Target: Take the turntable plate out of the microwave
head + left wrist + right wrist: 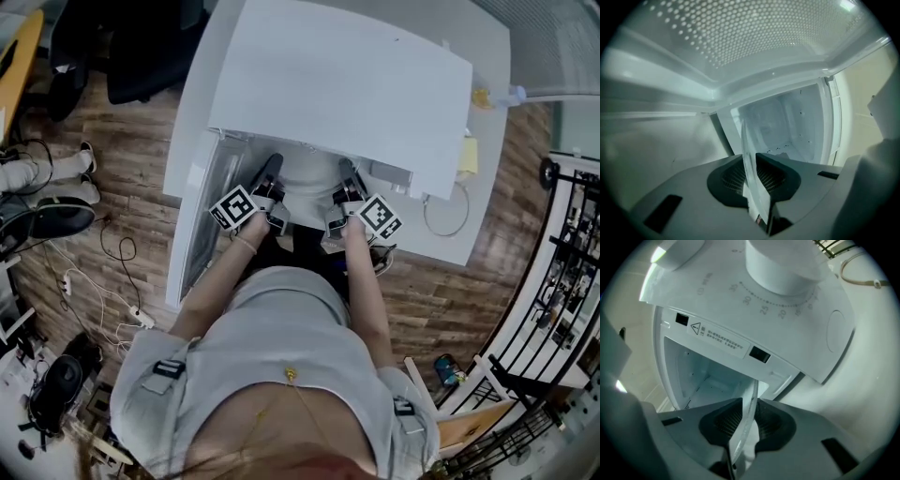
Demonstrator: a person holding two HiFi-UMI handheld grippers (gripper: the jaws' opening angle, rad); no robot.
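The glass turntable plate [309,175] shows pale between both grippers at the mouth of the white microwave [337,84]. In the left gripper view the plate [751,164] stands edge-on between the dark pads, and the left gripper [757,183] is shut on its rim. The right gripper [745,425] is likewise shut on the plate's rim [749,408], below the control panel's dial [783,263]. Seen from the head, the left gripper [270,178] and right gripper [345,183] reach into the opening side by side. Behind the plate lies the cavity [787,126].
The microwave door [202,216] hangs open to the left, and its perforated window [740,33] fills the top of the left gripper view. The microwave stands on a white table [469,234] with a cable loop [445,211]. Cables [103,281] lie on the wooden floor; a black rack [562,281] stands right.
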